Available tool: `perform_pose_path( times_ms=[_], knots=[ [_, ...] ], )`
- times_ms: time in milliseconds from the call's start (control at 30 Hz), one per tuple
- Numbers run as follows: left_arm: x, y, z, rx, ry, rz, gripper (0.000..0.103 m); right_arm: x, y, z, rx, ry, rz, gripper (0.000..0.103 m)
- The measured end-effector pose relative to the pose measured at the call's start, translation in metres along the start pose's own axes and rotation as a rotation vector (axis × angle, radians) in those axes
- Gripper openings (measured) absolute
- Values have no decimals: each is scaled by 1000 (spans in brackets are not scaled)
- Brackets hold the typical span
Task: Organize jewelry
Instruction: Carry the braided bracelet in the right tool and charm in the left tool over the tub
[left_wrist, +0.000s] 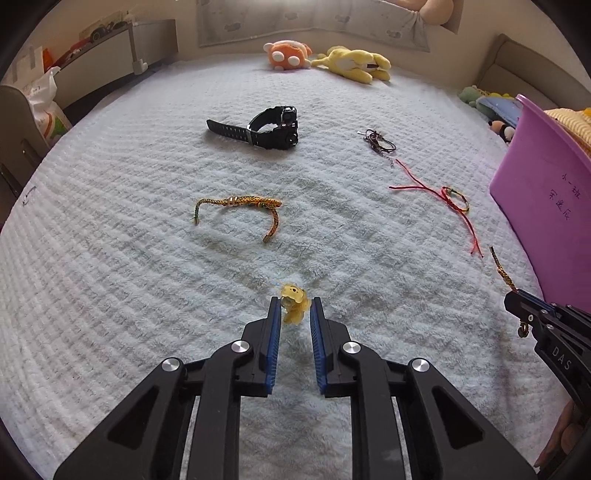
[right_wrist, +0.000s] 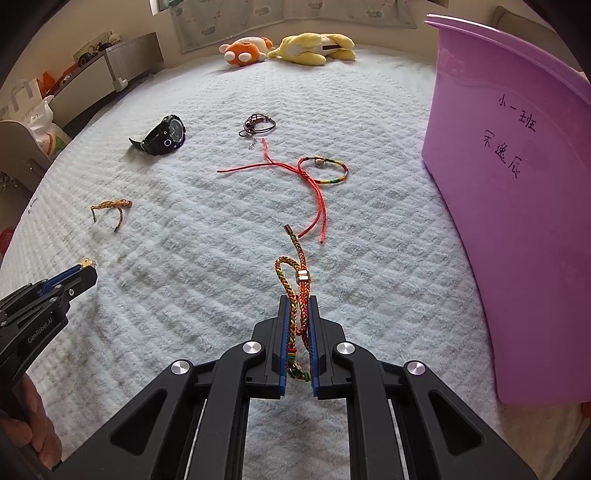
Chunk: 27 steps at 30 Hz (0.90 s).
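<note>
Left wrist view: pale quilted bed cover (left_wrist: 147, 295), ribbed texture, filling most of the frame. Padded headboard wall and a hanging cloth with cloud print at the far edge. Cabinet (left_wrist: 110, 44) with clutter at upper left, plastic bag (left_wrist: 48, 103) beside it.

Items on the cover:
- black wristwatch (left_wrist: 275, 129), strap laid out to the left;
- braided yellow-green bracelet (left_wrist: 240, 205), ends loose;
- dark cord necklace (left_wrist: 378, 142) with a small chain;
- red string bracelet (left_wrist: 448, 197) with multicoloured loop, near the purple bin (left_wrist: 535, 206);
- orange plush toy (left_wrist: 290, 55) and yellow plush toy (left_wrist: 354, 64) at the far edge.

Left gripper (left_wrist: 295, 308): jaws drawn close on a small yellow bear-shaped charm (left_wrist: 293, 302), held at the tips just above the cover; the pads appear to press on it.

Right gripper (right_wrist: 297, 317): clenched on a braided orange-yellow bracelet (right_wrist: 297, 280) with a gold bead, its free end rising past the tips, close to the bin's left.

Hard to make out: the charm is blurred, its fitting unclear. Handwriting on the bin is not legible. The bin is cut off by the frame edge; its inside is hidden. Soft toys behind the bin are only partly seen. A hand (right_wrist: 33, 424) shows at the lower left corner of the right wrist view.
</note>
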<state>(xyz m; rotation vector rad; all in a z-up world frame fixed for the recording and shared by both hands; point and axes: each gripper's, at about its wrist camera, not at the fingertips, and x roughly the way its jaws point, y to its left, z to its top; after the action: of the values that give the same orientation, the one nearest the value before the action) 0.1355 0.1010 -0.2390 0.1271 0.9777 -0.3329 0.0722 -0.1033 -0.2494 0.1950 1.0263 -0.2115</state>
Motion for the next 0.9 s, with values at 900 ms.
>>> perform_pose_path(
  times_ms=[900],
  knots=[
    [-216,-173,118,308,-2,-318,16,-298,-114,45,285,-131,-112,9]
  ],
)
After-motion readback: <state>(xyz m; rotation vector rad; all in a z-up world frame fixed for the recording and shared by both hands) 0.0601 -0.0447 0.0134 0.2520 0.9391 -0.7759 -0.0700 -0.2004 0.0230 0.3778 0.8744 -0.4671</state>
